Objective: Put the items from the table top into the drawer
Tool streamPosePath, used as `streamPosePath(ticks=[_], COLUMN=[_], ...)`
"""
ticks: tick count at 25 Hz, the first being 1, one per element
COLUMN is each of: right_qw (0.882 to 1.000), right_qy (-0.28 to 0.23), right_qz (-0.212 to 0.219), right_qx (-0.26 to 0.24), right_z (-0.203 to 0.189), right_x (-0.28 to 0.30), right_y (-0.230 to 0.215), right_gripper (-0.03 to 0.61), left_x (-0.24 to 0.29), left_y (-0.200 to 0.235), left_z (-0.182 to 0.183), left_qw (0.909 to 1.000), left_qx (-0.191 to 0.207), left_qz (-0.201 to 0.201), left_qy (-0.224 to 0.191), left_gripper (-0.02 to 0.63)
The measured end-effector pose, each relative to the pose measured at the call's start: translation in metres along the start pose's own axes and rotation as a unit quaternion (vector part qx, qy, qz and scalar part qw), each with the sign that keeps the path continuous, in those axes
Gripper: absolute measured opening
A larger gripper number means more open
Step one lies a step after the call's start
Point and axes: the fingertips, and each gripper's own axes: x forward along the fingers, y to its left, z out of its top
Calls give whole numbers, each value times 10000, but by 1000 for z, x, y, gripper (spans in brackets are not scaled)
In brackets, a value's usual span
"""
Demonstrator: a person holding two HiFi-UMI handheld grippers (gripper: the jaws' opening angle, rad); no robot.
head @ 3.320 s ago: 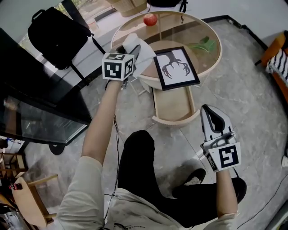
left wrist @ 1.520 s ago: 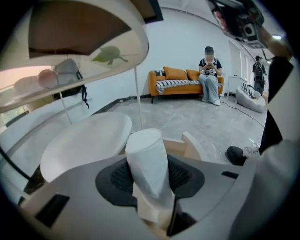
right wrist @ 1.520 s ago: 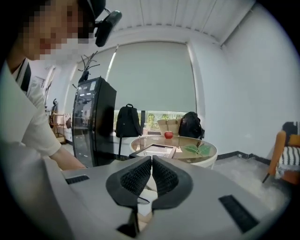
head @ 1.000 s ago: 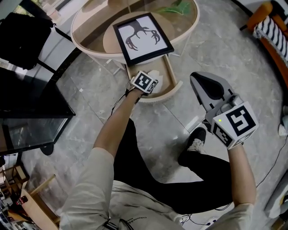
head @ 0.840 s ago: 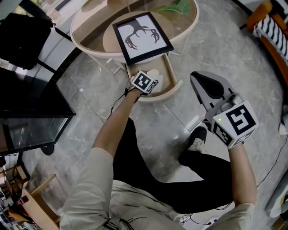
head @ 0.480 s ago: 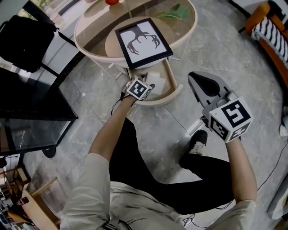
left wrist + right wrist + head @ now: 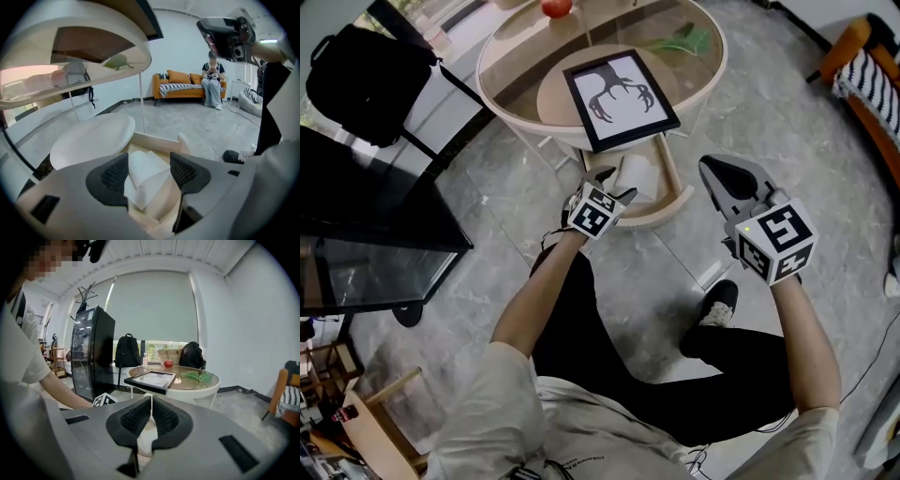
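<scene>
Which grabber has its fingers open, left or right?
The left gripper, over the white cloth in the drawer: its fingers have just opened wide and grip nothing. The right gripper's fingers are shut.

Apple (image 7: 557, 7) half beyond the top edge

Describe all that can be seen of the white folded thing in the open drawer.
It is a white sheet, thin like a napkin or cloth, loosely folded, with overlapping layers and a pointed corner. It lies on the bottom of the pale drawer, pulled out under the round table. The left gripper, whose jaws have just been opening, stands open above it; its pads do not press on it.
</scene>
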Motion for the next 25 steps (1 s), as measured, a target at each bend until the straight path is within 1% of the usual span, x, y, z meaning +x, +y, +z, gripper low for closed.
streamPosePath(ticks=[2, 3, 4, 6, 8, 10, 12, 14, 15, 16, 18, 21, 25], right_qw=[9999, 9998, 9996, 9989, 9979, 9968, 9954, 9939, 9936, 9939, 9956, 9972, 9957], right_qy=[60, 94, 137, 231, 298, 344, 349, 330, 321, 316, 300, 216, -35], right_qz=[-49, -76, -103, -160, -235, -324, -405, -400, -368, -333, -262, -149, 15], right_qx=[92, 163, 238, 381, 525, 647, 796, 978, 1019, 999, 845, 702, 924], right_z=[-9, -14, -21, -35, -49, -61, -70, -73, -73, -72, -68, -59, -44], right_x=[5, 8, 10, 13, 16, 21, 26, 32, 34, 37, 41, 45, 48], right_y=[-4, -5, -7, -9, -12, -15, -18, -16, -12, -9, -1, 9, 18], right_gripper=[34, 34, 34, 34, 34, 34, 34, 34, 34, 34, 32, 32, 32], left_x=[-3, -6, -9, -21, -33, -40, -42, -42, -41, -40, -42, -48, -63], left_y=[-6, -8, -10, -12, -15, -19, -24, -34, -40, -46, -53, -51, -44], left_z=[8, 13, 17, 28, 36, 34, 23, 6, -2, -9, -14, -8, 9], left_qw=[9996, 9991, 9982, 9944, 9881, 9791, 9668, 9568, 9549, 9555, 9601, 9633, 9623], left_qx=[-99, -139, -194, -410, -721, -1119, -1626, -2039, -2131, -2128, -1930, -1655, -1444], left_qz=[63, 135, 235, 435, 591, 781, 1013, 1181, 1207, 1212, 1247, 1334, 1389], left_qy=[-259, -385, -526, -870, -1221, -1510, -1690, -1704, -1677, -1643, -1595, -1640, -1838], left_gripper=[284, 272, 228, 119, 44, 27, 21, 21, 21, 21, 21, 21, 21])
